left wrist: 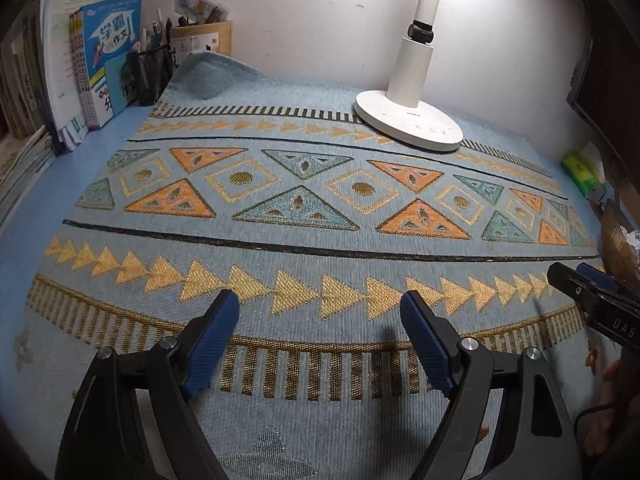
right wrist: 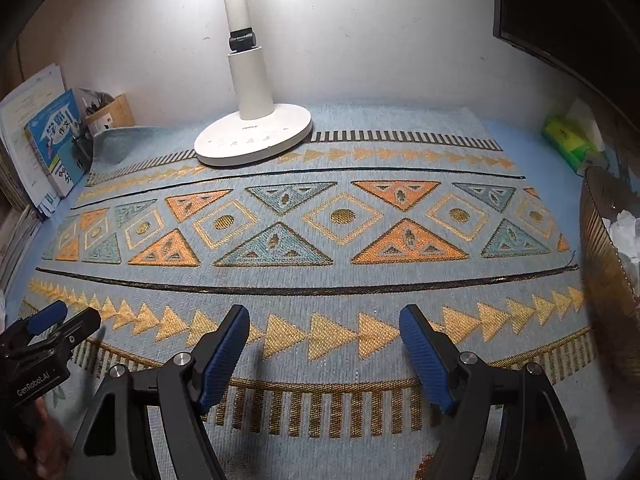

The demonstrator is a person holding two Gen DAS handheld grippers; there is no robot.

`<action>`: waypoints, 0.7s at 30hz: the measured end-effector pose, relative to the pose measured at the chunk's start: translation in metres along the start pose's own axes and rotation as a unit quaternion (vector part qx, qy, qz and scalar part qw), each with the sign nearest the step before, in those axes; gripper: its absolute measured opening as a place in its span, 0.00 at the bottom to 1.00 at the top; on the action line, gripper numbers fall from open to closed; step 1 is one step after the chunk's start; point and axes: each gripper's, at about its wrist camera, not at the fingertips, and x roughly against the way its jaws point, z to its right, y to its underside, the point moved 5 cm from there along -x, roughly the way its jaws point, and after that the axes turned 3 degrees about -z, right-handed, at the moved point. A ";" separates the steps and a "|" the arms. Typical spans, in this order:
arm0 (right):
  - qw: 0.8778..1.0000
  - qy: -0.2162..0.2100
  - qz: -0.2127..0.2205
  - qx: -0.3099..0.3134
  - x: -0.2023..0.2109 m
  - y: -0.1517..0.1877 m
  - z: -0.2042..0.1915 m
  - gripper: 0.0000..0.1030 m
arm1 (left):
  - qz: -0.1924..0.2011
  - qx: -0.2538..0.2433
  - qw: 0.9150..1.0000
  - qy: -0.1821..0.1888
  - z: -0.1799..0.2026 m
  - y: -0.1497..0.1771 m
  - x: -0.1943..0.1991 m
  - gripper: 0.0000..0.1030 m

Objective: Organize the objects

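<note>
A blue woven mat point(left wrist: 304, 240) with orange and teal triangles covers the desk, seen again as the mat point(right wrist: 320, 280) in the right wrist view. My left gripper point(left wrist: 320, 308) hangs over its near part, open, with nothing between its blue pads. My right gripper point(right wrist: 324, 324) is open too and holds nothing, over the same row of gold triangles. Each gripper shows at the edge of the other's view: the right gripper point(left wrist: 580, 280) and the left gripper point(right wrist: 60, 320). Books point(left wrist: 108, 52) stand at the back left beside a black mesh pen holder point(left wrist: 154, 72).
A white desk lamp point(left wrist: 408, 116) stands on the mat's far edge, also the lamp point(right wrist: 252, 136). A green tissue pack point(right wrist: 572, 144) lies at the back right. A brown wire basket point(right wrist: 608, 272) with crumpled paper sits at the right edge. A cardboard box point(left wrist: 204, 40) is behind the pens.
</note>
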 end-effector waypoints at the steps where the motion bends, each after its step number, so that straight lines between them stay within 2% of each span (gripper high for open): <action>1: 1.000 0.003 -0.003 0.000 -0.002 0.000 0.001 0.74 | -0.005 -0.001 1.000 -0.001 0.001 0.000 -0.002 0.79; 3: 1.000 0.004 -0.008 0.001 -0.006 0.000 0.002 0.74 | -0.008 -0.003 1.000 -0.004 0.001 0.000 -0.003 0.79; 7: 1.000 0.004 -0.023 -0.001 -0.014 0.002 0.004 0.74 | -0.013 -0.011 1.000 -0.001 0.004 0.001 -0.005 0.88; 10: 1.000 0.004 -0.025 0.000 -0.015 0.002 0.004 0.76 | -0.017 -0.019 1.000 -0.009 0.006 0.001 -0.007 0.90; 16: 0.999 0.021 -0.037 0.003 -0.021 0.000 0.005 0.88 | -0.031 -0.031 0.999 -0.028 0.010 0.000 -0.015 0.99; 20: 0.998 0.032 -0.049 -0.001 -0.027 -0.002 0.009 1.00 | -0.035 -0.033 0.998 -0.039 0.011 -0.002 -0.018 0.99; 21: 0.998 0.030 -0.049 -0.004 -0.027 -0.003 0.011 1.00 | -0.035 -0.030 0.998 -0.042 0.010 -0.003 -0.018 0.99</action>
